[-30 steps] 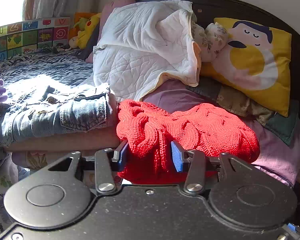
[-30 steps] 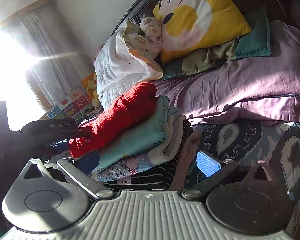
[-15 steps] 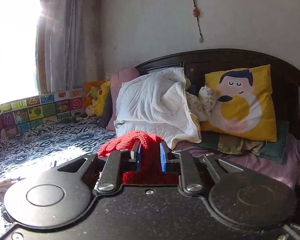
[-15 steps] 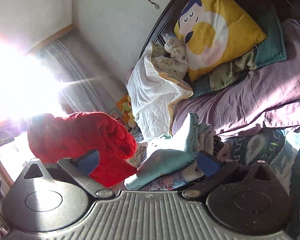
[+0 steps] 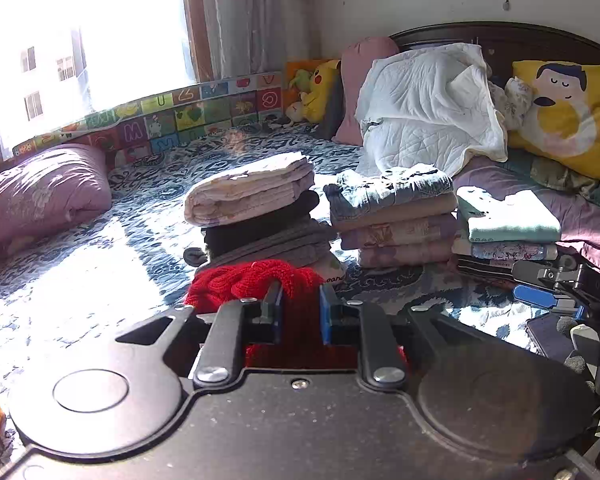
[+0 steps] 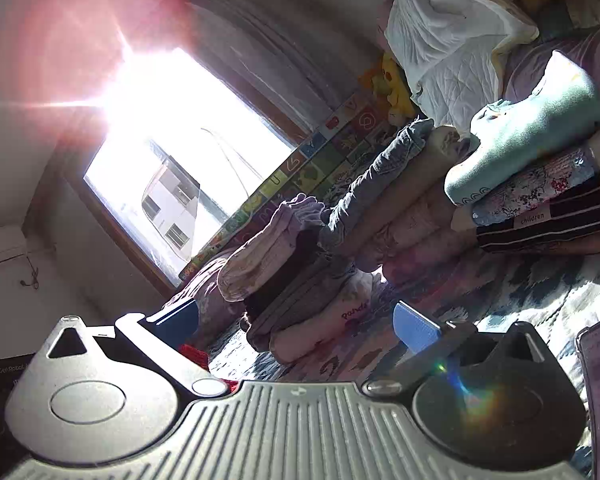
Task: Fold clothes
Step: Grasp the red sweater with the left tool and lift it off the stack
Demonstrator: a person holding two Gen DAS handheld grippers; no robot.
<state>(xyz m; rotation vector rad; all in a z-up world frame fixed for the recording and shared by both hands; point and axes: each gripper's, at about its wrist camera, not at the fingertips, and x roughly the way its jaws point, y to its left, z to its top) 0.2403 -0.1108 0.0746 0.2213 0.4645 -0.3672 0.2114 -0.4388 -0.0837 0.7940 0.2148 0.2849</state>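
Sunlit window (image 5: pixel 84 60) lit the patterned bed (image 5: pixel 100 280) — purple bolster (image 5: pixel 40 196) at its left edge. Left gripper (image 5: pixel 300 314) was clamped on the red knit sweater (image 5: pixel 252 280), near the front edge. Three folded stacks (image 5: pixel 396 220) mid-bed; right gripper (image 6: pixel 296 320) wide apart, empty.
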